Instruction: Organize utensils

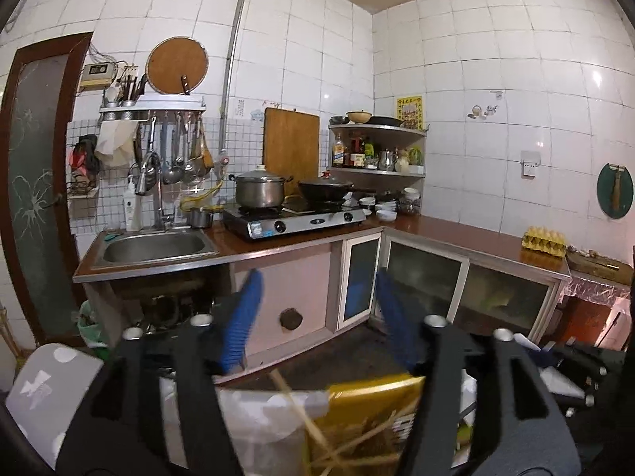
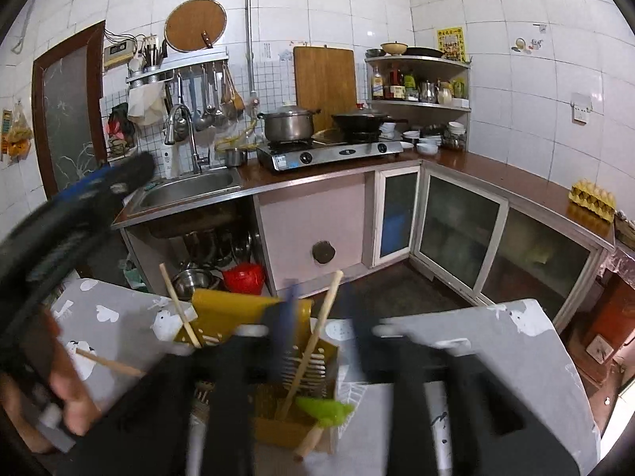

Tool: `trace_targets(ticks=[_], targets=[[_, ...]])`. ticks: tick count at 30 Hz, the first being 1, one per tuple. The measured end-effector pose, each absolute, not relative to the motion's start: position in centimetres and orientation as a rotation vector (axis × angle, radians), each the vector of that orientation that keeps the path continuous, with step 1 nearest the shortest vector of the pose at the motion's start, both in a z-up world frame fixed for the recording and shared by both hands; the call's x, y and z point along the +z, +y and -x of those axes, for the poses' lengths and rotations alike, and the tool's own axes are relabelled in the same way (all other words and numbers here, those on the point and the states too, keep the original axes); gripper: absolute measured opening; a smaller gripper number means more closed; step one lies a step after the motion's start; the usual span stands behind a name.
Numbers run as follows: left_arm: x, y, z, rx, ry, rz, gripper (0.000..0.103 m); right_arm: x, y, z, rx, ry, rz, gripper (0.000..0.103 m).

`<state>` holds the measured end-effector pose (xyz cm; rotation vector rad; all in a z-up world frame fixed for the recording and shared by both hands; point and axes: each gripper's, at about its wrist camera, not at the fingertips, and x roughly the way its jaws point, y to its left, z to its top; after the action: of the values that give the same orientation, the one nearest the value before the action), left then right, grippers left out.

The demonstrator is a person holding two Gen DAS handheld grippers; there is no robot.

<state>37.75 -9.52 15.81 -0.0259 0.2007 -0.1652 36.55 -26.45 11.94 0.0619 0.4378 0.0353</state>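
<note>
1. Jaws of the left gripper [image 1: 317, 301] stand apart with nothing between the blue fingers [image 1: 244, 317]; it points nearly level across the kitchen toward the counter [image 1: 456, 234] and the sink [image 1: 158, 246] on the far left.
2. Below it, near the bottom of the left wrist view, lies the yellow utensil holder [image 1: 369, 404] with thin wooden chopsticks [image 1: 305, 420] crossing it.
3. Right gripper [image 2: 321, 301] tips down over the same yellow holder on the grey patterned cloth [image 2: 476, 325]; its fingers are blurred, parted, and closed on nothing — one long chopstick [image 2: 317, 333] leans up out of the holder between them.
4. More chopsticks – one standing at the holder's left end [image 2: 178, 305], one lying loose on the cloth [image 2: 111, 363] – sit to the left.
5. A green-headed utensil [image 2: 325, 408] rests at the holder's near edge.
6. At the right wrist view's left edge, a bare hand [image 2: 67, 392] grips the left gripper's black body, raised and angled toward the sink.
</note>
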Motion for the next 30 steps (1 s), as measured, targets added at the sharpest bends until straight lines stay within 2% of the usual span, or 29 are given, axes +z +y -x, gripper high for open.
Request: trace_targets(ticks=[1, 4, 6, 8, 15, 23, 30], targets=[[16.1, -8.8, -36.9, -0.164, 0.203, 0.028, 0.067, 12.2, -26.6, -35.8, 0.022, 0.429, -0.054, 0.059], [17.0, -6.0, -33.8, -0.145, 0.202, 0.029, 0.083, 12.6, -27.0, -33.5, -0.002, 0.426, -0.055, 0.062], [17.3, -4.3, -32.0, -0.139, 0.209, 0.04, 0.093, 12.7, -27.3, -31.7, -0.016, 0.421, -0.062, 0.073], [17.3, -2.3, -29.8, -0.13, 0.22, 0.055, 0.098, 12.6, -27.1, -29.6, -0.03, 0.416, -0.058, 0.077], [14.2, 1.9, -25.6, -0.123, 0.322, 0.057, 0.098, 9.3, -25.2, -24.6, -0.051, 0.472, -0.025, 0.085], [6.6, 4.4, -24.2, -0.077, 0.492, 0.01, 0.098, 1.3, -22.0, -21.8, -0.063, 0.658, -0.018, 0.086], [1.6, 5.3, -23.5, -0.069, 0.606, -0.014, 0.098, -3.4, -19.5, -19.9, -0.072, 0.776, -0.01, 0.085]])
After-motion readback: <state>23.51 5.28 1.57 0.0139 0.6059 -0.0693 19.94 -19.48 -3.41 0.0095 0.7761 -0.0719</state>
